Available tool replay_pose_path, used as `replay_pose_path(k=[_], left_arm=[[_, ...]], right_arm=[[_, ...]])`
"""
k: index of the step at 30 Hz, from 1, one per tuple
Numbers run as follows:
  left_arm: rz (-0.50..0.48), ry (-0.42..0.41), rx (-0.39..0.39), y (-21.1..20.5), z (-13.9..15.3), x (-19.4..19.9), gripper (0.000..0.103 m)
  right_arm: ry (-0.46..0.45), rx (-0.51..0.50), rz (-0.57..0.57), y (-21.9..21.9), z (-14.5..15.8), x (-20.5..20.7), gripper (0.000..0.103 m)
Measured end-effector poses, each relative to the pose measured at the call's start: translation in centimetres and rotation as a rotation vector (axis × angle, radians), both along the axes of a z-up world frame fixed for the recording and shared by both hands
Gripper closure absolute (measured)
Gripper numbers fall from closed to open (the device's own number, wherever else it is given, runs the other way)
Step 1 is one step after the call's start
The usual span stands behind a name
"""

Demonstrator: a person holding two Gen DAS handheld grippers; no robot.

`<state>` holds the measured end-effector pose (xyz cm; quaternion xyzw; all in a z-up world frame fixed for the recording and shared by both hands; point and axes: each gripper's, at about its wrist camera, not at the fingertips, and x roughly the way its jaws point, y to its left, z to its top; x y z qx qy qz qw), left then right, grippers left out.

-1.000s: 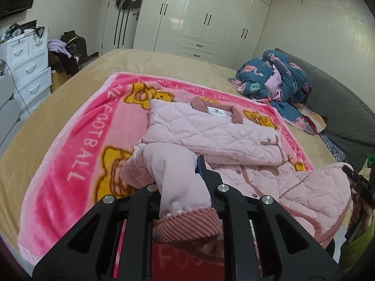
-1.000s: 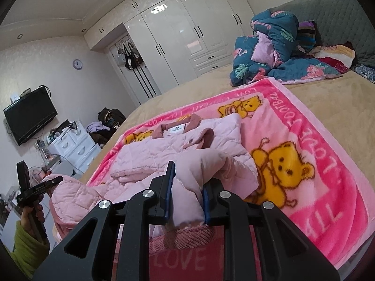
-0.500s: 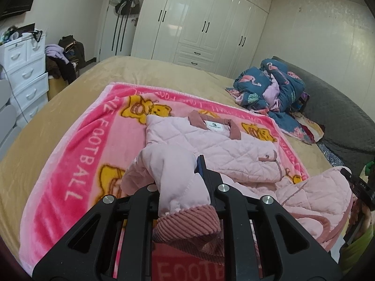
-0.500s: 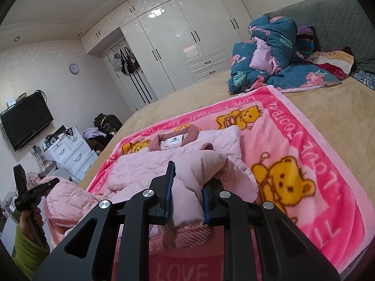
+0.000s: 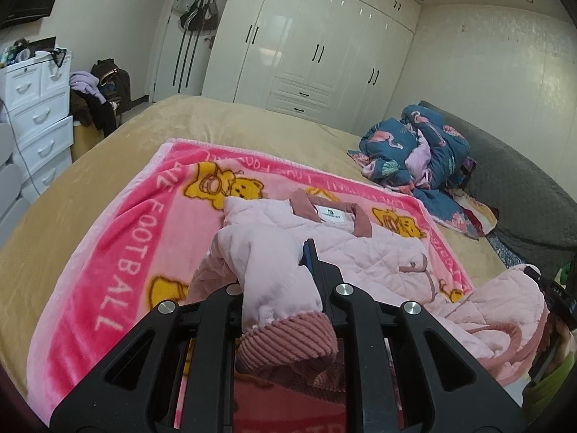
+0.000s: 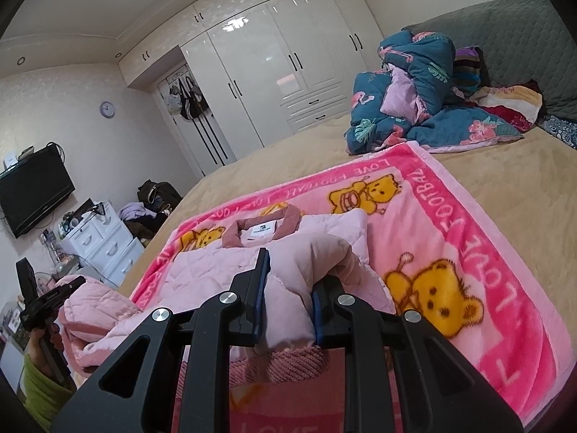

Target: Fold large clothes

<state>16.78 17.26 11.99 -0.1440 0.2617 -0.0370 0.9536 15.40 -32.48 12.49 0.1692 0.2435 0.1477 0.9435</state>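
A pale pink quilted jacket (image 5: 364,252) lies on a pink bear-print blanket (image 5: 119,252), collar and label at the far end. My left gripper (image 5: 274,270) is shut on the jacket's left sleeve near its ribbed corduroy cuff (image 5: 285,342) and holds it above the body. My right gripper (image 6: 288,281) is shut on the right sleeve (image 6: 310,263), its cuff (image 6: 277,364) hanging below the jaws. The jacket (image 6: 202,274) shows in the right wrist view too, on the blanket (image 6: 450,245). Each gripper appears at the edge of the other's view, holding bunched pink fabric.
The blanket lies on a tan bed (image 5: 230,122). A heap of blue flamingo bedding (image 5: 414,148) sits at the far right by a grey headboard (image 5: 523,195). White drawers (image 5: 32,122) stand left, white wardrobes (image 5: 317,47) behind. A wall TV (image 6: 32,191) hangs left.
Both grippers have lifted the sleeves and carried them forward toward the collar. The jacket's near part has risen off the blanket with them.
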Motion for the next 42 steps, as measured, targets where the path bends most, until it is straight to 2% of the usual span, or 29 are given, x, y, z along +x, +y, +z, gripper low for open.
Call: replay_pose_path(k=[10,20,29,42], left_arm=[[0.010,-0.018,0.018,0.2,0.1,2.1,0.093],[0.040,-0.030,0.098,-0.1,-0.4,5.9,0.093],[0.069,-0.017,0.163,-0.3,-2.1,9.4,0.093],[0.087,0.047,0.188,0.2,-4.9,13.4,0.093]], right_arm=[[-0.003,-0.001,-0.038,0.3,0.6,2.7,0.084],[-0.008,0.031,-0.100,0.0,-0.3,6.4,0.084],[-0.004,0.019,-0.126,0.8,-1.4,9.9,0.084],[0.039,-0.024,-0.130,1.7,-3.2,14.3,0.081]])
